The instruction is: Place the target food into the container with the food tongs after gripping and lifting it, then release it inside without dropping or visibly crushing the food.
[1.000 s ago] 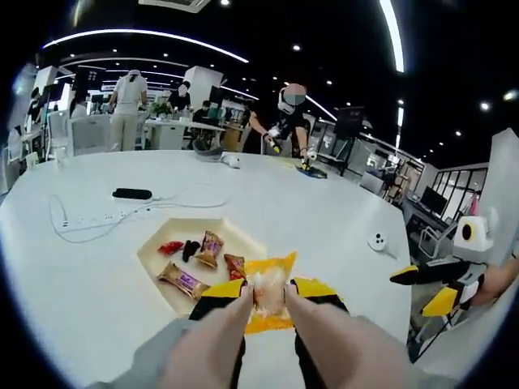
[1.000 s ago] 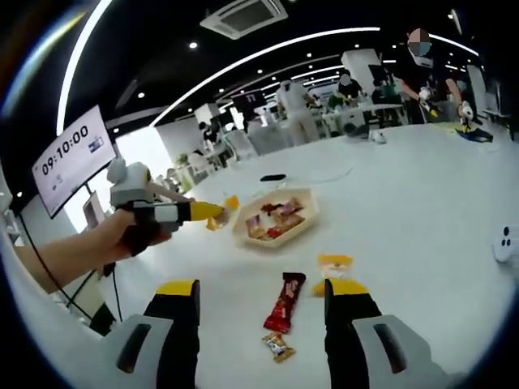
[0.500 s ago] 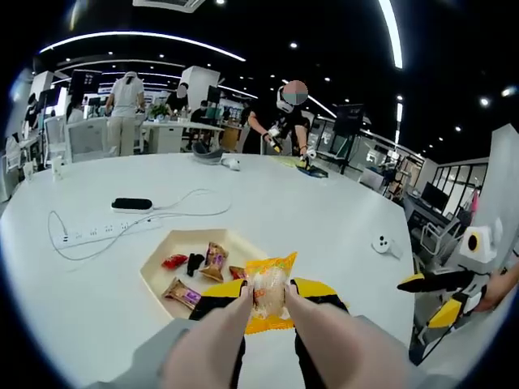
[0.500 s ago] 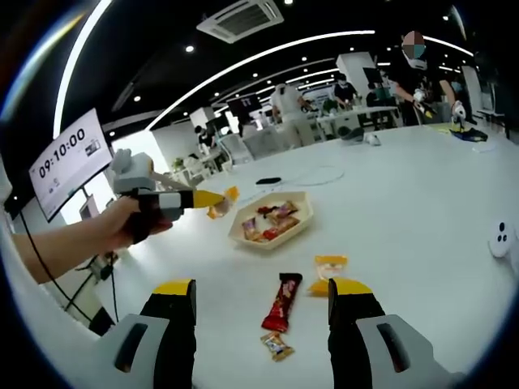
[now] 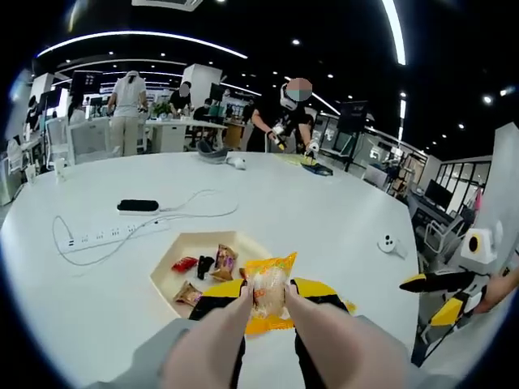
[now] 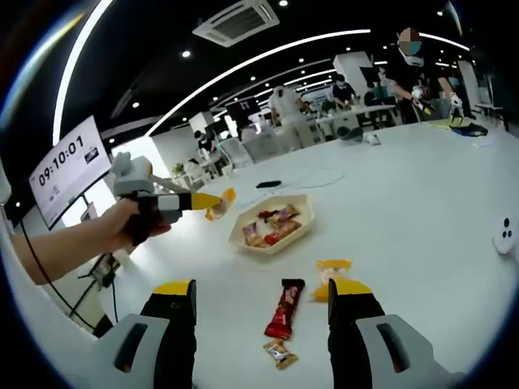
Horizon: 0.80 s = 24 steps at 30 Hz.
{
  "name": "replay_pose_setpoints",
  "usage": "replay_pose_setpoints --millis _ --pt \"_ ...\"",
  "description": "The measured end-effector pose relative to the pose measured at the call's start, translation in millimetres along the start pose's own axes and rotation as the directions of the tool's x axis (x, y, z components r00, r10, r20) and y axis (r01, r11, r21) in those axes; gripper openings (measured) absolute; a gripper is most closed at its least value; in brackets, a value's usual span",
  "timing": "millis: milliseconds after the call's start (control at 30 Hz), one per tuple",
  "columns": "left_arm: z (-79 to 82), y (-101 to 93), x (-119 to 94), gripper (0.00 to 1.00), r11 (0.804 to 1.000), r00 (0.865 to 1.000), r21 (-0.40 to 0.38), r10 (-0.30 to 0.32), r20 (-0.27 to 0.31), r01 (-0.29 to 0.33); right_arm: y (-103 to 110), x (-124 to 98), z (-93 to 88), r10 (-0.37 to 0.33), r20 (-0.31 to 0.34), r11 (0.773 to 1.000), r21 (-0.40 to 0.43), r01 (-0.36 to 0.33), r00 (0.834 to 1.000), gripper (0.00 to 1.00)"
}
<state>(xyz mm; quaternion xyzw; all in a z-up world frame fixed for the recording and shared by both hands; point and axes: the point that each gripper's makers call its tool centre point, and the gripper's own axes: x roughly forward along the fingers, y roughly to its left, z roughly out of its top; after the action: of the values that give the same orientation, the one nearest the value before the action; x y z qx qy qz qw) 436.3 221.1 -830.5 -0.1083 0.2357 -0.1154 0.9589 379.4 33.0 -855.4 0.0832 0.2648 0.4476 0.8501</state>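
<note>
A wall screen (image 6: pixel 70 165) in the right gripper view reads 09:10:01; print on the wrappers is too small to read; the left gripper (image 5: pixel 267 293) has its fingers clamped on an orange snack packet (image 5: pixel 268 289), held in the air near the tray (image 5: pixel 172 261) and above the white desk (image 5: pixel 308 207); in the right gripper view a hand (image 6: pixel 120 228) holds that gripper level, its tip just beside the tray's rim with the packet at the tip; the hexagonal tray holds several wrapped snacks; the right gripper (image 6: pixel 262 301) hangs low over the desk with its fingers wide apart and nothing between them; ahead of it lie a red bar (image 6: pixel 283 309), a small wrapped candy (image 6: pixel 276 353) and a yellow packet (image 6: pixel 332 268), apart from each other; the desk around the tray is open, with a power strip (image 5: pixel 101 236) and cable beyond.
</note>
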Motion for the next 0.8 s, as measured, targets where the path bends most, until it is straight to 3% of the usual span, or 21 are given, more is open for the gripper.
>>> replay_pose_setpoints --millis 233,533,800 --pt "0.8 4.0 5.7 0.19 1.0 1.0 0.002 0.006 -0.003 -0.006 3.9 -0.4 -1.9 0.01 -0.011 1.0 0.0 -0.01 1.0 0.67" --pt "15.9 14.4 14.1 0.19 0.999 1.0 0.037 0.014 -0.008 -0.014 8.0 -5.5 -10.5 0.024 -0.034 1.0 0.001 -0.024 0.999 0.66" --pt "27.9 21.2 17.7 0.19 0.998 1.0 0.057 0.02 -0.002 -0.02 2.1 -8.3 -7.1 0.015 -0.026 1.0 0.011 -0.015 1.0 0.66"
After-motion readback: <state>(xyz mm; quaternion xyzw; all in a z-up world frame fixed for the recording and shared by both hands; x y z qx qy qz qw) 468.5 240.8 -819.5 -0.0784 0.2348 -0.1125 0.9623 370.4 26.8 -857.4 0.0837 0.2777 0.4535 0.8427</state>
